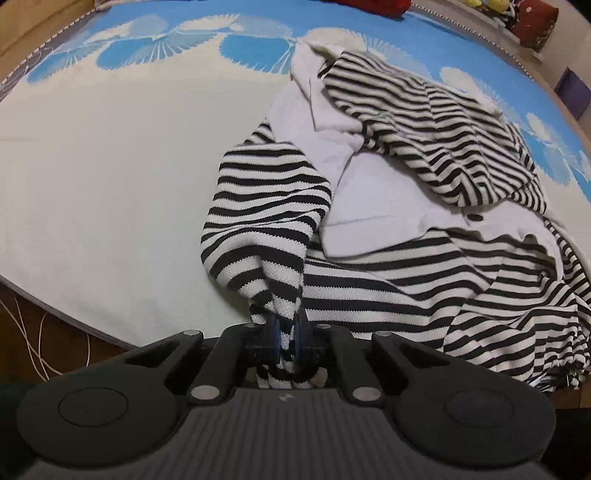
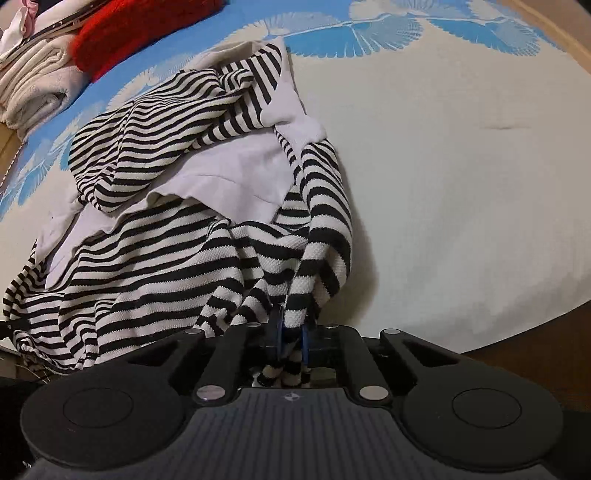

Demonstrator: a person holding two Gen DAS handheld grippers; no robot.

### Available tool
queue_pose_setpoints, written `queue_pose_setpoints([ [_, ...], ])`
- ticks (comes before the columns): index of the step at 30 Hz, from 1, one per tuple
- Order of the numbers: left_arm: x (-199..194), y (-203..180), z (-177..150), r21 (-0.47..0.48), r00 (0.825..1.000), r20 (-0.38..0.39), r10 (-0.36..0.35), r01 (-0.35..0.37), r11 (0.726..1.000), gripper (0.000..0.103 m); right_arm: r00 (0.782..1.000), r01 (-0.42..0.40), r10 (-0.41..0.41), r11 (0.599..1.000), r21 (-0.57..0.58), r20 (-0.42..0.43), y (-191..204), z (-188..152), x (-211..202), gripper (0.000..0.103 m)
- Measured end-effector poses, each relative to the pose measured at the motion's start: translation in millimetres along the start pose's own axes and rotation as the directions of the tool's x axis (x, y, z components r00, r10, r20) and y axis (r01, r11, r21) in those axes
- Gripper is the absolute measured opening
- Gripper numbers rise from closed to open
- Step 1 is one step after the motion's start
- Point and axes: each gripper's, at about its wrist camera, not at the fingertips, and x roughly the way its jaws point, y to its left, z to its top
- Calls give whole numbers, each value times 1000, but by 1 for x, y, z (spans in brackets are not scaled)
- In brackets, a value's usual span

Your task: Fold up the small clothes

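A black-and-white striped garment with white panels lies crumpled on a pale bed cover. My left gripper is shut on a bunched striped fold at the garment's left near edge, and cloth hangs through behind the blue pads. In the right wrist view the same striped garment spreads to the left. My right gripper is shut on a striped fold at its right near edge, with cloth pinched between the blue pads. Both grippers point steeply down at the bed.
The bed cover is pale with a blue feather print at the far side. A red cloth and folded pale clothes lie at the far left of the right wrist view. The bed's near edge and a brown floor with white cables show below.
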Motion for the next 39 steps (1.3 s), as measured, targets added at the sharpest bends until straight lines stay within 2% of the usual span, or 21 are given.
queue_pose_setpoints([
  [5,16,1,-2,-4,996,-89,31,-32,999,14,997,39,-41,999,-29,-66,2,-5,14,10],
  [10,18,3,-3,11,995,-90,39,-38,999,15,996,45,-50,998,-53,-79,7,-8,17,15],
  [18,18,2,-4,17,995,-88,41,-40,999,15,993,58,-68,993,-104,-99,13,-12,20,16],
  [23,15,2,-4,21,997,-71,36,-35,999,7,994,59,-67,993,-100,-88,13,-11,18,11],
  [31,1,-4,-5,46,1000,-2,25,-25,999,7,999,21,-18,996,-82,36,17,-3,-1,8],
  [35,-16,-9,-5,60,996,85,19,-24,998,6,991,-10,23,995,-99,133,21,2,-18,8],
  [39,-38,-14,-3,89,979,200,37,-56,994,6,971,-32,53,995,-91,233,21,9,-41,7],
])
